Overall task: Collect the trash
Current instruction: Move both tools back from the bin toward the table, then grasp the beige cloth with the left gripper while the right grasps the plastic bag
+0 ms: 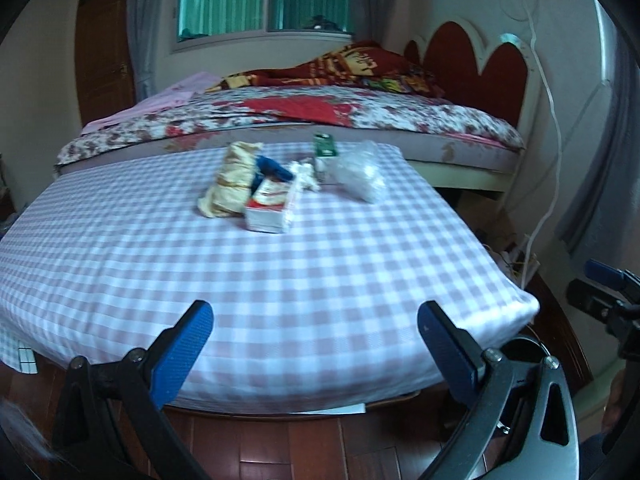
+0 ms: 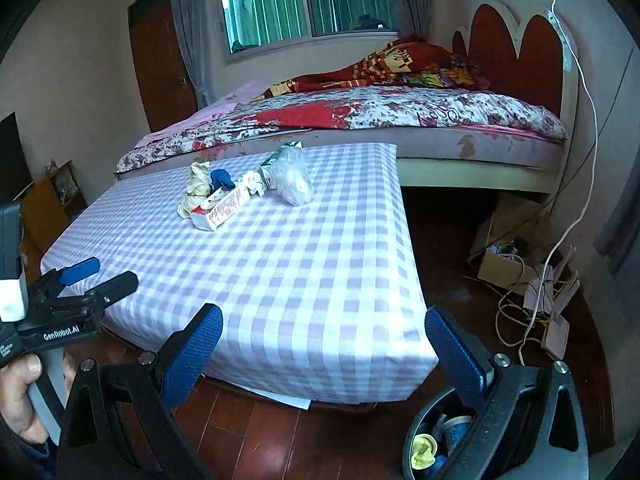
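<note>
Left gripper (image 1: 314,320) spread wide, blue pads (image 1: 184,344) apart, nothing between them, poised over the near edge of the checked tablecloth (image 1: 280,280). Right gripper (image 2: 322,326) likewise wide open and empty, hanging over the near right corner of the same cloth-covered table.

Trash heaped together toward the far side of the table, close to the bed (image 2: 440,112): a crumpled cream-and-yellow wrapper (image 1: 232,178) at the left, a blue scrap (image 1: 274,168) just behind and beside it, a red-and-white carton (image 1: 272,206) lying flat nearest the camera and touching the wrapper. Behind the carton, a wad of white tissue (image 1: 306,174); further right, a green-topped small carton (image 1: 324,152) standing upright, with a clear plastic bag (image 1: 362,174) leaning against its right side.

Down on the wooden floor (image 2: 260,440), below the right gripper's right finger, a dark round bin (image 2: 436,448) holding yellow and blue bits. In the right wrist view, a hand (image 2: 18,392) gripping the left gripper's handle at the left edge. Tangled cables (image 2: 520,312) and a cardboard box (image 2: 500,268) on the floor right of the table.
</note>
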